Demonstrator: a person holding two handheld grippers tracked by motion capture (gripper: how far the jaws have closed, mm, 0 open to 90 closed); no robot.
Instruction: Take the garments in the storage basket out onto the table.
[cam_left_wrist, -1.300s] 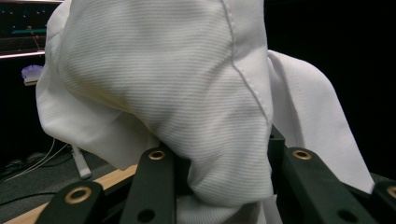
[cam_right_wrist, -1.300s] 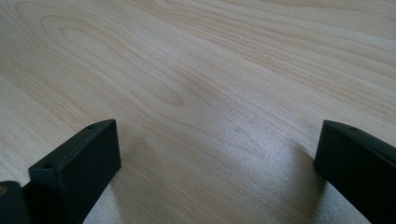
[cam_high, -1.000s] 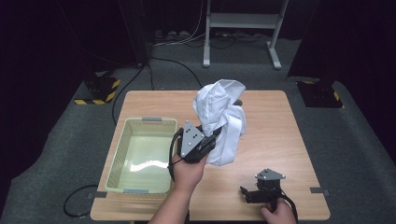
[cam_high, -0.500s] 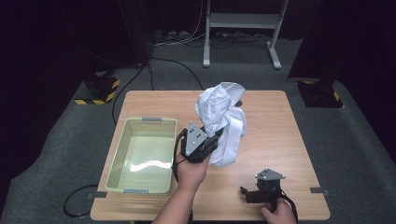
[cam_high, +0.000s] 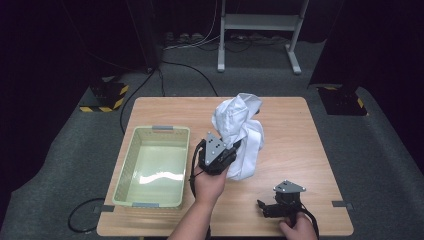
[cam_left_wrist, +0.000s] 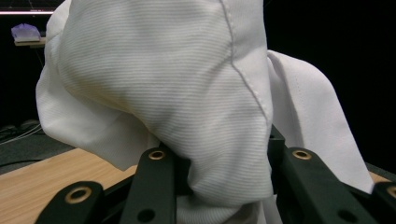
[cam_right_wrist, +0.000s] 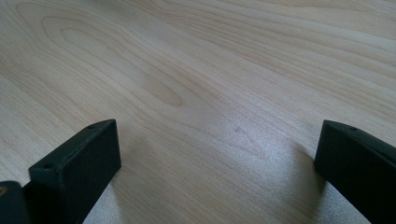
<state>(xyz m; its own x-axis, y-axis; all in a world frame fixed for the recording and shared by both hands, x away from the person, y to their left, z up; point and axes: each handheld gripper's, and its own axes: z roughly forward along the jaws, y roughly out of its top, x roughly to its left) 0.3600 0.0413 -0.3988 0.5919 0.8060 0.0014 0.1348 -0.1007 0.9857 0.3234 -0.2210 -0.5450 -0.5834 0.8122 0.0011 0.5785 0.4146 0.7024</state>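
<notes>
A crumpled white cloth (cam_high: 241, 125) stands in a heap near the middle of the wooden table (cam_high: 300, 130). My left gripper (cam_high: 233, 148) is shut on its near lower part, coming in from the near side. In the left gripper view, a bunched fold of the cloth (cam_left_wrist: 177, 84) is pinched between the black jaws of the left gripper (cam_left_wrist: 219, 186) and drapes over them. My right gripper (cam_high: 262, 207) rests open near the table's front edge at the right. The right gripper (cam_right_wrist: 210, 154) has nothing but bare wood between its jaws.
A pale green plastic basket (cam_high: 125, 165) sits empty on the table's left side, close beside my left hand. Cables and a metal stand's feet (cam_high: 295, 65) lie on the dark floor beyond the table.
My left gripper has sunk a little with the cloth in it, and the heap has slumped lower. The right gripper has not moved.
</notes>
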